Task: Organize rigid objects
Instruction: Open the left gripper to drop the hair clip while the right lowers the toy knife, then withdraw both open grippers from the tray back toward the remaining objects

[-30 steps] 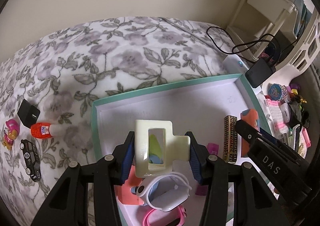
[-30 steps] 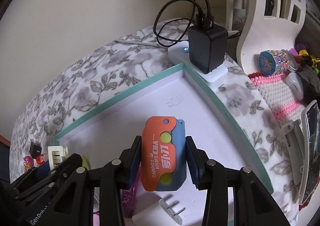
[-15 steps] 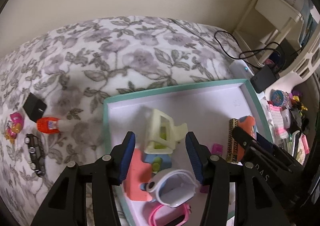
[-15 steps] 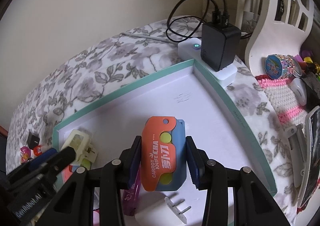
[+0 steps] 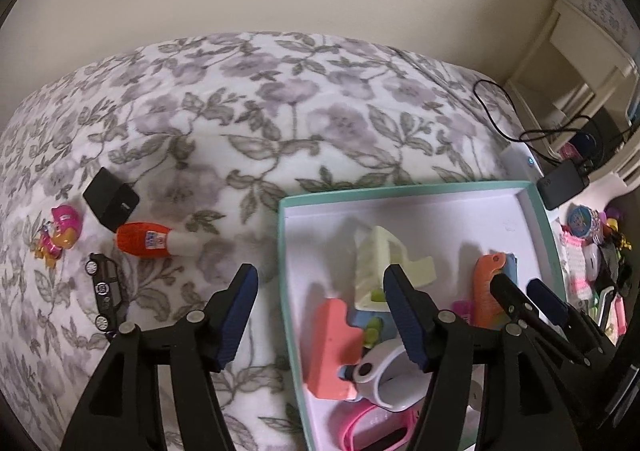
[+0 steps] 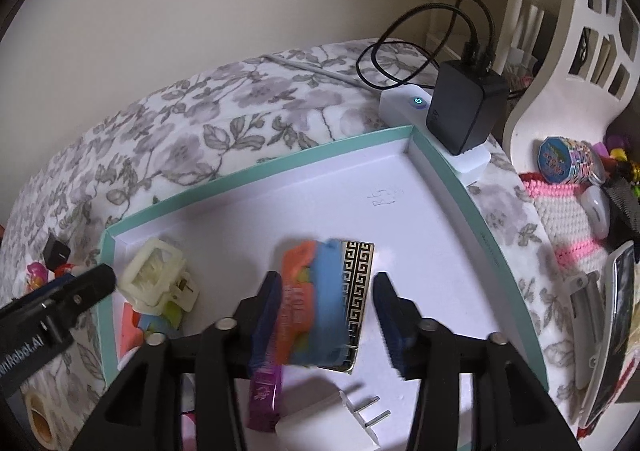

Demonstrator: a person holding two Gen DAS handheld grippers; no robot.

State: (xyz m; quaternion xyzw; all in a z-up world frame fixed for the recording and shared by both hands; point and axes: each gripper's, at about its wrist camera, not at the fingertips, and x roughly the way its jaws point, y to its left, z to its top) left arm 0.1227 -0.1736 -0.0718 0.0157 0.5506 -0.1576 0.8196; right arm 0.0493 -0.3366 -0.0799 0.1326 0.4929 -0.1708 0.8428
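A teal-rimmed white tray (image 5: 400, 189) (image 6: 256, 171) lies on the flowered bedspread. My left gripper (image 5: 322, 283) is open and its jaws are still opening over the tray's left edge, with nothing between them. The cream hair clip (image 5: 384, 263) (image 6: 156, 279) lies loose in the tray just past it. My right gripper (image 6: 327, 283) (image 5: 520, 287) is opening too. The orange and blue carrot knife (image 6: 312, 303) (image 5: 486, 291) sits blurred between its jaws, free of the right pad, over a black and gold patterned box (image 6: 358, 291).
On the bedspread left of the tray lie a black cube (image 5: 110, 197), an orange glue bottle (image 5: 154, 239), a pink toy figure (image 5: 60, 233) and a black toy car (image 5: 104, 297). A black adapter (image 6: 464, 107) on a white power strip touches the tray's far right corner. A white plug (image 6: 332, 423) lies in the tray.
The left gripper let go of the cream clip, which now lies in the tray, and moved left. The right jaws spread and the knife came loose and tilted.
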